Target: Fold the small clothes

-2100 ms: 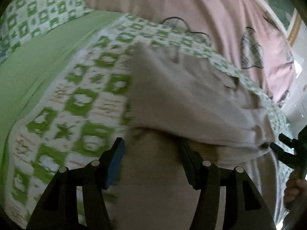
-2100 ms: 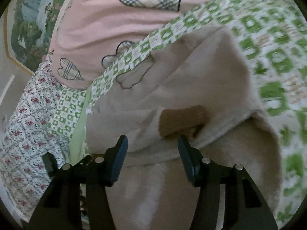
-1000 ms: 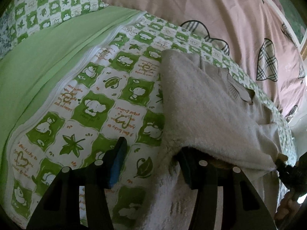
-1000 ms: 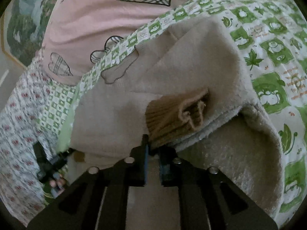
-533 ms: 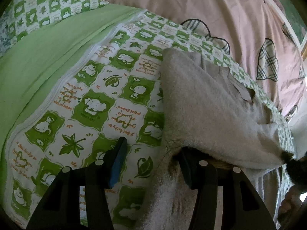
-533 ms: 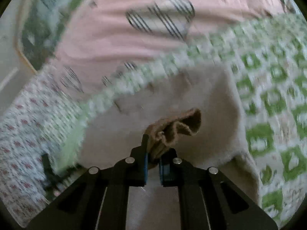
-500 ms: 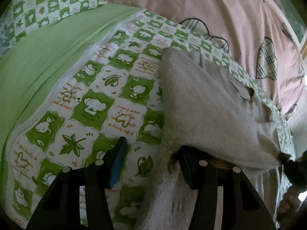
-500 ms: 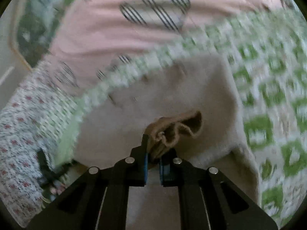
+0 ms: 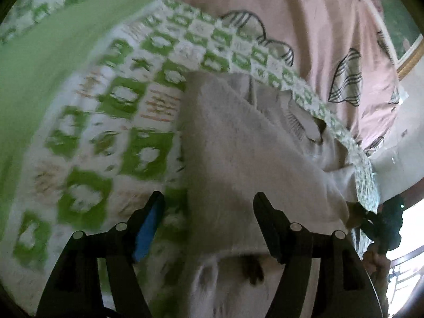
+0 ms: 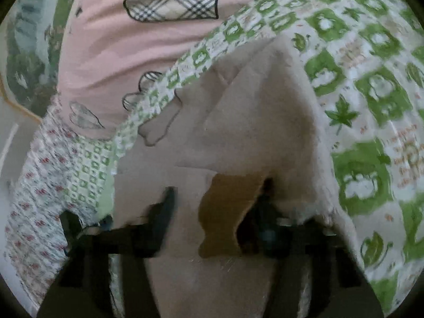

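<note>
Now left tool (image 9: 208, 212) is opening astride the folded sweater (image 9: 238, 145) edge; right tool (image 10: 216, 206) gapes around the cuff (image 10: 228, 217).

Beige fleece garment (image 9: 238, 143) with brown cuff (image 10: 228, 212), green-and-white checked bedsheet (image 9: 111, 122), pink plaid-heart pillow (image 10: 137, 42)

Both views were dim and soft, lit by muted daylight. In the left wrist view the brightest patch was a blown-out window glare (image 9: 405, 278) at the lower right edge. Motion blur smeared the green checked bedspread (image 9: 111, 122) there, while the beige garment (image 9: 238, 159) stayed somewhat sharper. In the right wrist view the right hand-held gripper (image 10: 212, 212) was smeared into dark, blocky streaks, so its shape was unreadable. Fisheye distortion bent the pink quilt (image 10: 111, 42), and black vignette filled every corner.
</note>
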A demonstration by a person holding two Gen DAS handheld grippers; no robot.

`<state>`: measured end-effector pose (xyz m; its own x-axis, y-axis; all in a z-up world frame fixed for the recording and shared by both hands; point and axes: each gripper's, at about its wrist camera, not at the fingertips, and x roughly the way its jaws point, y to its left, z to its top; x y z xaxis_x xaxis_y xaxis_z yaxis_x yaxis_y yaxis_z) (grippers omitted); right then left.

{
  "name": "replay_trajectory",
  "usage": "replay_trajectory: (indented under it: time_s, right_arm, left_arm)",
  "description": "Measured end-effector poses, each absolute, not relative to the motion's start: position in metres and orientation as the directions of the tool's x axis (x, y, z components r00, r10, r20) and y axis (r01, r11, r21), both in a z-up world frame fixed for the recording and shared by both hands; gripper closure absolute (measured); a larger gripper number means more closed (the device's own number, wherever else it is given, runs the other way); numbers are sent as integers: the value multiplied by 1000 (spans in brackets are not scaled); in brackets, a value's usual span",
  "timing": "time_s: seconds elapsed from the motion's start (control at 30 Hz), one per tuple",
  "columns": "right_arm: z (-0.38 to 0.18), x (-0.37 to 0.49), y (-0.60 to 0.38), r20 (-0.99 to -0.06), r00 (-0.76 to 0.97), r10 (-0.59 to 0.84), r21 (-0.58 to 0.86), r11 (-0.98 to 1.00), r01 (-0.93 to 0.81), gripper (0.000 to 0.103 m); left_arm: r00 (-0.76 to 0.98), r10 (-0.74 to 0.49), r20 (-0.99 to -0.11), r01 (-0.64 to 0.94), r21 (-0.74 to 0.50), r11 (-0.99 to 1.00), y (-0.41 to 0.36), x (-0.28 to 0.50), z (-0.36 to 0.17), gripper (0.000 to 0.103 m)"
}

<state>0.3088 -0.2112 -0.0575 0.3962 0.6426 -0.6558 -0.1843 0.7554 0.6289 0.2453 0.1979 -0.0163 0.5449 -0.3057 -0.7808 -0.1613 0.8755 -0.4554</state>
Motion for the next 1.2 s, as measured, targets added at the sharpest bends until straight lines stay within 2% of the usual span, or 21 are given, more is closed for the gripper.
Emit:
replay_trajectory:
  time_s: [0.03,0.07,0.1,0.13,0.17,0.23,0.3,0.37,0.47,0.57,0.83,0.9,0.93,0.97,1.0,1.03,1.2]
  right_arm:
    - [-50,307,-211,-641,421,642,618,757,-212,97]
    - [-42,304,-213,-609,446,656,626,743,-238,97]
    - [-31,299,-217,-565,485,668,629,729,-271,97]
    - [-24,295,-221,-539,514,668,623,726,-291,97]
    - [-19,293,-223,-527,532,663,614,730,-301,97]
    - [-18,292,-225,-544,548,636,584,756,-297,97]
    - [-28,296,-220,-616,536,577,519,810,-274,97]
    - [-41,302,-213,-672,515,533,470,844,-260,97]
    - [-62,307,-208,-745,473,471,417,882,-221,97]
    - [-54,300,-216,-744,503,440,407,895,-182,94]
    - [-13,245,-249,-698,572,430,399,897,-188,93]
    - [-11,228,-251,-697,557,452,409,888,-208,87]
    - [-11,222,-250,-698,551,457,412,886,-213,75]
    - [-11,212,-251,-695,544,470,421,879,-222,58]
    - [-11,204,-250,-689,542,481,428,873,-231,52]
    - [-10,193,-248,-682,540,494,431,867,-248,48]
    - [-10,154,-251,-677,525,515,436,856,-278,48]
  left_arm:
    - [540,-298,-787,-163,-445,881,195,253,-19,33]
    - [543,-279,-792,-159,-423,892,191,261,-20,35]
    - [549,-264,-793,-152,-406,901,187,264,-20,42]
    - [559,-255,-789,-138,-392,909,183,268,-19,58]
    - [564,-245,-789,-128,-376,918,179,270,-18,88]
    - [602,-197,-774,-127,-336,933,173,268,-12,95]
    - [664,-149,-733,-122,-303,945,168,258,-2,96]
    - [681,-122,-722,-130,-284,950,170,253,-4,96]
    - [649,-96,-754,-159,-258,953,174,258,-18,95]
    - [642,-94,-761,-172,-262,950,178,260,-18,93]
    - [650,-137,-747,-137,-293,946,171,192,14,71]
    - [646,-155,-747,-127,-306,944,164,156,16,64]
    - [641,-158,-751,-127,-306,943,161,139,15,63]
    - [634,-159,-757,-131,-308,942,158,126,15,57]
    - [621,-154,-768,-143,-305,942,155,109,13,50]
    - [617,-150,-772,-149,-302,942,153,99,12,49]
    - [587,-140,-797,-205,-313,927,146,31,6,43]
